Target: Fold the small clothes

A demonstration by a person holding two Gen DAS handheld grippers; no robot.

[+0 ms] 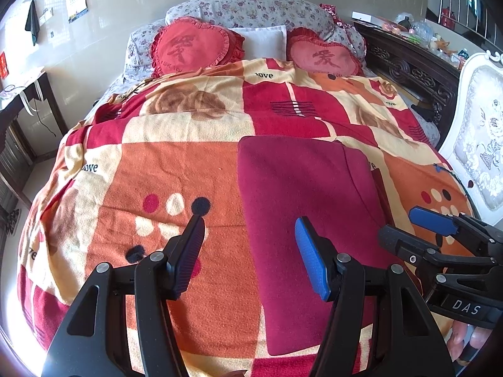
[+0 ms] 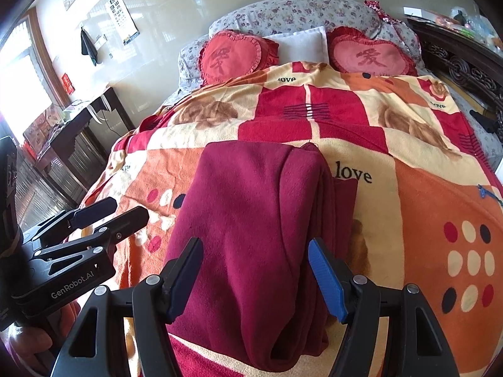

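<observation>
The maroon garment lies folded into a long rectangle on the patterned blanket, its length running away from the cameras toward the head of the bed. Its left long edge is straight and clean; along the right long edge stacked layers show, with 1 lower layer sticking out beyond the upper fold near the printed word "love".

Left gripper: jaws stand apart, nothing between them. It hangs over the blanket just off the garment's left edge — the blue pad is over the maroon cloth, the black pad over the orange patch. Whether either pad touches fabric cannot be told.

Right gripper: jaws stand apart, straddling the near part of the garment. The pads do not press on the cloth, and no fold is lifted. In the left wrist view this gripper appears at the right border, with fingers of the person's hand below it.

At the head of the bed, 2 red heart-shaped cushions flank a white pillow. An eye chart hangs on the wall to the left, and a dark side table stands under it.
</observation>
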